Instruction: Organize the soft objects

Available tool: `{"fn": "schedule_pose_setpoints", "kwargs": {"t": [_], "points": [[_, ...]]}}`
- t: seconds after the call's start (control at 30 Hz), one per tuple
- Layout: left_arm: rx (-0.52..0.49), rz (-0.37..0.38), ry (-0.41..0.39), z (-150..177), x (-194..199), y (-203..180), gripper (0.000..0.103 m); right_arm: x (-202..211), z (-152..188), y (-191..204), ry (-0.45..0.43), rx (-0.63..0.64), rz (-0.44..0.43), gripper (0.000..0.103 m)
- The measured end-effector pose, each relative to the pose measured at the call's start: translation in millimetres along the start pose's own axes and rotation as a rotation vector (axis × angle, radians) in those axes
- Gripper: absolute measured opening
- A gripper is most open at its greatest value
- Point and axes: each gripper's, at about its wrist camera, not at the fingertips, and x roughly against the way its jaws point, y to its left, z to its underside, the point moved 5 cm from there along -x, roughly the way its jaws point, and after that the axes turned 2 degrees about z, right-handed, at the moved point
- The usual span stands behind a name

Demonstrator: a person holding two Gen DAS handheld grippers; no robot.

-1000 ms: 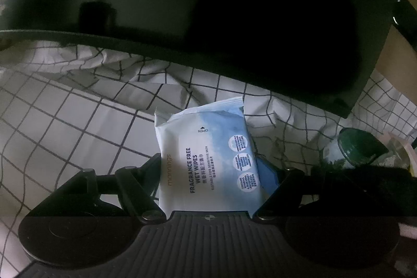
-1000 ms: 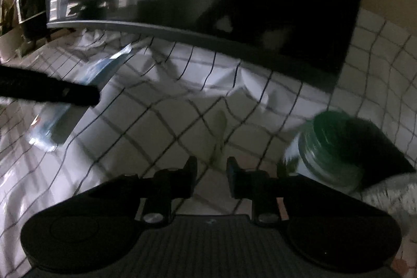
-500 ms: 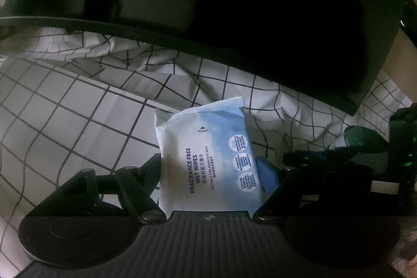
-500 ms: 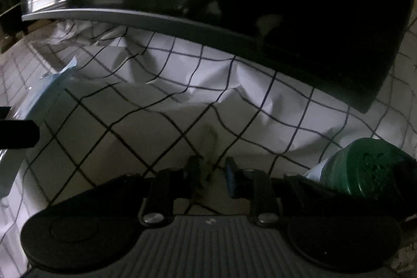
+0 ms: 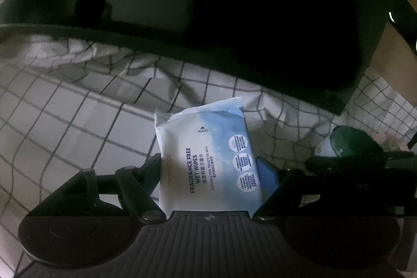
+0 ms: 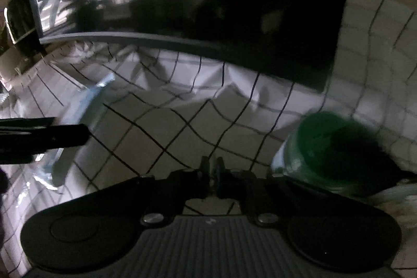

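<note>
Wet wipes pack (image 5: 208,163) sat clamped between the left gripper (image 5: 211,173)'s fingers, lifted above the checked tablecloth (image 5: 78,121) and in front of the dark monitor (image 5: 260,17); a grip on the pack's two long sides likely kept the soft packet from folding while it was carried. To the right of the pack stood a green-lidded jar (image 6: 331,145). The right gripper (image 6: 212,168) was clenched with only a thin sliver between its fingers, apparently pinching a raised fold of the tablecloth, perhaps to smooth or tug it. Compared with a second earlier, those fingers had narrowed from a clear gap, while the pack and its hold looked unchanged against the monitor.
</note>
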Motion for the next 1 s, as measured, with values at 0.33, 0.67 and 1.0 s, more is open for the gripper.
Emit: {"fn": "schedule_pose_setpoints", "kwargs": {"t": [0.33,0.67,1.0], "points": [[-0.030,0.012,-0.048,-11,4,-27,0.081,49,15,-15,-0.061,0.058,0.030,0.010],[0.003,0.006,-0.009,3,9,-6,0.081,26,45,10,-0.021,0.099,-0.057,0.030],[0.042,-0.020,-0.017,1,13,18,0.081,5,51,39,0.088,0.066,-0.243,0.039]]}}
